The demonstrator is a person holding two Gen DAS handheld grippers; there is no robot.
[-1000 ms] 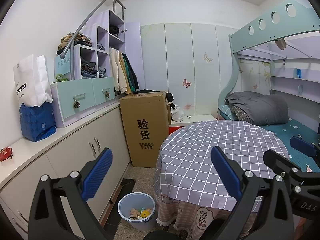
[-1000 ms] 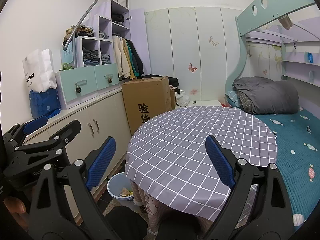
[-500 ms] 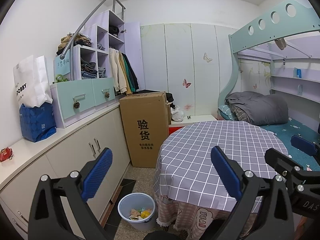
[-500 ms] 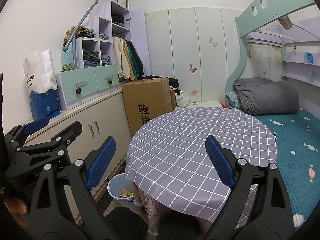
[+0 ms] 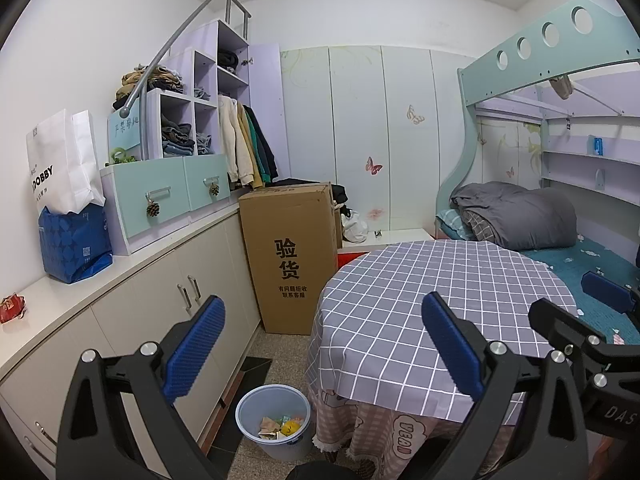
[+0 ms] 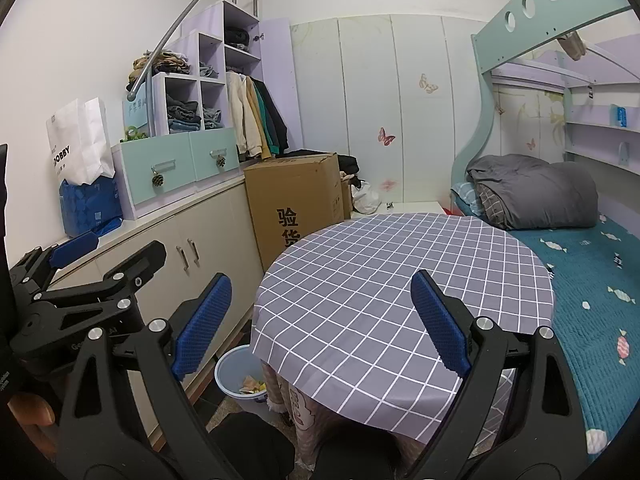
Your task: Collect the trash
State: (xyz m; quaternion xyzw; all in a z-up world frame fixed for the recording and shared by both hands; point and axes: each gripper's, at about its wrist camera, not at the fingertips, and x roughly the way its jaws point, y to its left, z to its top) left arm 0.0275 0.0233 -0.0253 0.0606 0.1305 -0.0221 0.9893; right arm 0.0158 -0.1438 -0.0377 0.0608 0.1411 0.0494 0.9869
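A pale blue trash bin [image 5: 273,420] stands on the floor between the cabinets and the round table, with several wrappers [image 5: 280,427] inside; it also shows in the right wrist view [image 6: 236,376]. A red wrapper [image 5: 11,308] lies on the cabinet top at far left. My left gripper [image 5: 320,344] is open and empty, held above the bin and the table's near edge. My right gripper [image 6: 322,320] is open and empty, above the checked tablecloth [image 6: 400,276]. Each gripper shows at the edge of the other's view.
A tall cardboard box [image 5: 294,256] stands on the floor beyond the bin. White cabinets [image 5: 160,304] run along the left wall, carrying a blue bag [image 5: 74,240] and white paper bag [image 5: 60,160]. A bunk bed [image 6: 580,248] with a grey quilt is at right.
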